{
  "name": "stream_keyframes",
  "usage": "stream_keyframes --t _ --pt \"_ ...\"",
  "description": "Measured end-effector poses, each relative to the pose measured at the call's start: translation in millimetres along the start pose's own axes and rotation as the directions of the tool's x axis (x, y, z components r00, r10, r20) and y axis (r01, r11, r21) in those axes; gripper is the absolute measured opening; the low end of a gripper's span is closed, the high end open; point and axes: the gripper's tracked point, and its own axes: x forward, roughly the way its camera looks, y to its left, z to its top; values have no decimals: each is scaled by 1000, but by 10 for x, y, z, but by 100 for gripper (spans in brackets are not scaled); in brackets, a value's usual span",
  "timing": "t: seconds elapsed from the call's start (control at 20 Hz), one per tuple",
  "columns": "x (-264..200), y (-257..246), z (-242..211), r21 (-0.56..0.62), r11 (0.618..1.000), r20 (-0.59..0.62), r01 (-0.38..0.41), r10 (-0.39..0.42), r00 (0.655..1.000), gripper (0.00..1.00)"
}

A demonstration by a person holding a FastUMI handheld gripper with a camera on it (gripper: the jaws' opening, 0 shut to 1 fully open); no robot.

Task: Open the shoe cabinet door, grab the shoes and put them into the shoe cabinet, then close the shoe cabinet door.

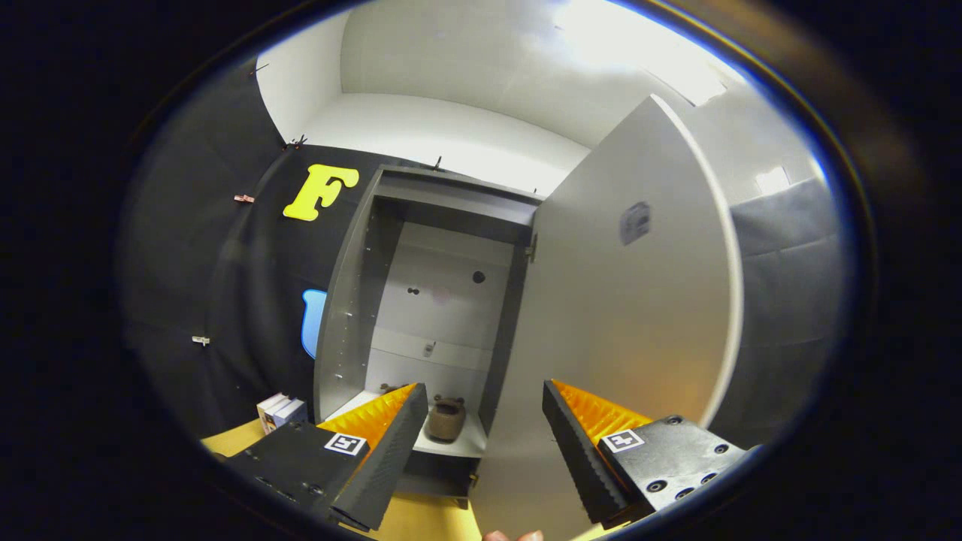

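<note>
Shoes in, door wide open.
My hand-held gripper (pixel 481 451) is spread and empty; the shoes (pixel 445 418) sit on the cabinet (pixel 353 300) shelf beyond my fingers. The door (pixel 631 315) looks light, stiff, smooth — I'd push its free edge.

Gripper (pixel 481 436): two wedge-shaped fingers (pixel 383 451), inner faces ribbed in fine sawtooth ridges, tapering to points. Each finger mounted on flat block-like base; square tag with blocky pattern (one per side) sits on top of each base. Right base carries several round screws (pixel 680 492) near outer edge. Fingertips of a hand (pixel 515 536) peek below, between bases.
</note>
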Motion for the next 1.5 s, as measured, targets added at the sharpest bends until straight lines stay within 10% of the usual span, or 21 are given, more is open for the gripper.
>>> stream_keyframes --t 0.85,1.5 --pt "-726 -1956 -429 58 948 -149 314 -303 941 97" --pt "-217 -2011 -936 191 938 -318 288 -219 923 96"
